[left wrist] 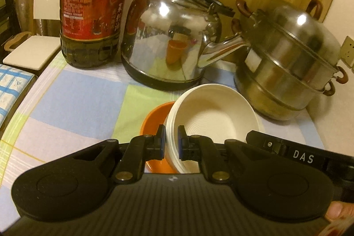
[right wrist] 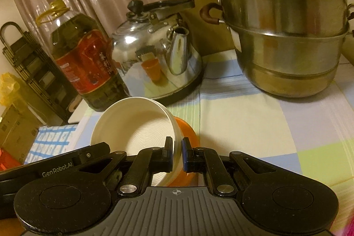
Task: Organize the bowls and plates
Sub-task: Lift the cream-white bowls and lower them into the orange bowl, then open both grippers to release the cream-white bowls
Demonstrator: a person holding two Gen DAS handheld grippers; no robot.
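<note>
A white ribbed bowl (left wrist: pixel 210 112) is held tilted over an orange bowl (left wrist: pixel 154 118) on the checked tablecloth. My left gripper (left wrist: pixel 171 143) is shut on the white bowl's near left rim. My right gripper (right wrist: pixel 177 154) is shut on the opposite rim of the same white bowl (right wrist: pixel 132 125). The orange bowl (right wrist: pixel 188 132) shows under and behind it in the right wrist view. Each gripper's body shows at the edge of the other's view.
A steel kettle (left wrist: pixel 172 41), a large oil bottle (left wrist: pixel 93 3) and a stacked steel steamer pot (left wrist: pixel 287 59) stand behind the bowls. A white chair (left wrist: pixel 39 21) stands at the table's left edge. Bare cloth (right wrist: pixel 265 125) lies to the right.
</note>
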